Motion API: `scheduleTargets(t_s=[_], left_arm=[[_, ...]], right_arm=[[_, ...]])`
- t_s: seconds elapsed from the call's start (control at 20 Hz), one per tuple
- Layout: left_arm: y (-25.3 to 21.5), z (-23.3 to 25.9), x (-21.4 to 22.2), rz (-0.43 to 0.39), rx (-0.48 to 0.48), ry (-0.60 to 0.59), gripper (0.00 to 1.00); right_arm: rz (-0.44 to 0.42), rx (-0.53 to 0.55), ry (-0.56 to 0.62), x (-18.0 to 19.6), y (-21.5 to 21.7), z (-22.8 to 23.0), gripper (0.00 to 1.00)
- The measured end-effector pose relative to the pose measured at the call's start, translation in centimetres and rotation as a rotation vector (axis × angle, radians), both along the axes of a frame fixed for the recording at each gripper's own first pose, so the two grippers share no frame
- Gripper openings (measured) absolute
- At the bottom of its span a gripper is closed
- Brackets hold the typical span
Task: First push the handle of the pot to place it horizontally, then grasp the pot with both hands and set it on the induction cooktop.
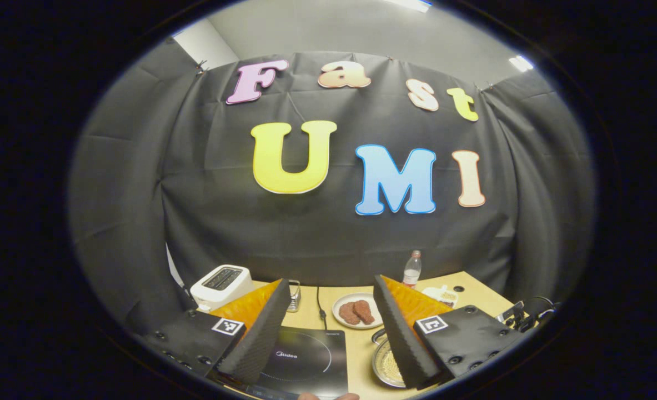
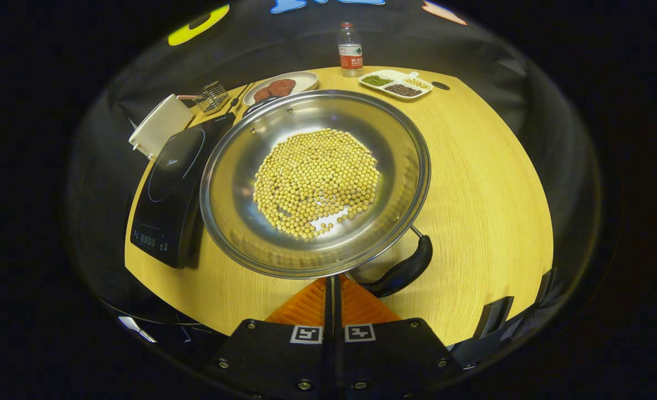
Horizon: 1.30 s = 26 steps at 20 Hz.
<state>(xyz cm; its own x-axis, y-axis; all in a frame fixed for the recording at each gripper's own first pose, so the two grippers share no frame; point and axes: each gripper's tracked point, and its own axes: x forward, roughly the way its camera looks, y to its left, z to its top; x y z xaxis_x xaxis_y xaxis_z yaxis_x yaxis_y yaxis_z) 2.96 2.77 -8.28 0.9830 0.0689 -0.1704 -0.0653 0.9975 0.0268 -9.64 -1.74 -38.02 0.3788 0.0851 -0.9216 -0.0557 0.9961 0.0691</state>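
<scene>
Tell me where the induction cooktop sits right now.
In the right gripper view the induction cooktop lies on the table's left side, right beside the pot of beans, with the white toaster behind it.

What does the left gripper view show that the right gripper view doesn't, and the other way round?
Left gripper view: its open tongs, ceiling lights. Right gripper view: its shut tongs, the pot's black handle. Both: pot, induction cooktop, plate of meat, water bottle, white toaster.
</scene>
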Motion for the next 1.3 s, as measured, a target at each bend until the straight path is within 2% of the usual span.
scheduleTargets(t_s=[0.25, 0.85, 1.3], left_arm=[[-0.5, 0.2, 0.4, -0.006, 0.003, -0.003, 0.95], [-1.9, 0.1, 1.1, -0.021, 0.014, 0.003, 0.96], [-2.8, -0.2, 1.4, -0.023, 0.022, 0.012, 0.97]], right_arm=[[-0.029, -0.034, -0.008, 0.4, -1.9, 0.0, 0.0], [-0.127, -0.04, -0.025, 2.1, -5.8, 0.2, 0.0], [-0.162, -0.043, -0.034, 3.4, -7.9, 0.4, 0.0]])
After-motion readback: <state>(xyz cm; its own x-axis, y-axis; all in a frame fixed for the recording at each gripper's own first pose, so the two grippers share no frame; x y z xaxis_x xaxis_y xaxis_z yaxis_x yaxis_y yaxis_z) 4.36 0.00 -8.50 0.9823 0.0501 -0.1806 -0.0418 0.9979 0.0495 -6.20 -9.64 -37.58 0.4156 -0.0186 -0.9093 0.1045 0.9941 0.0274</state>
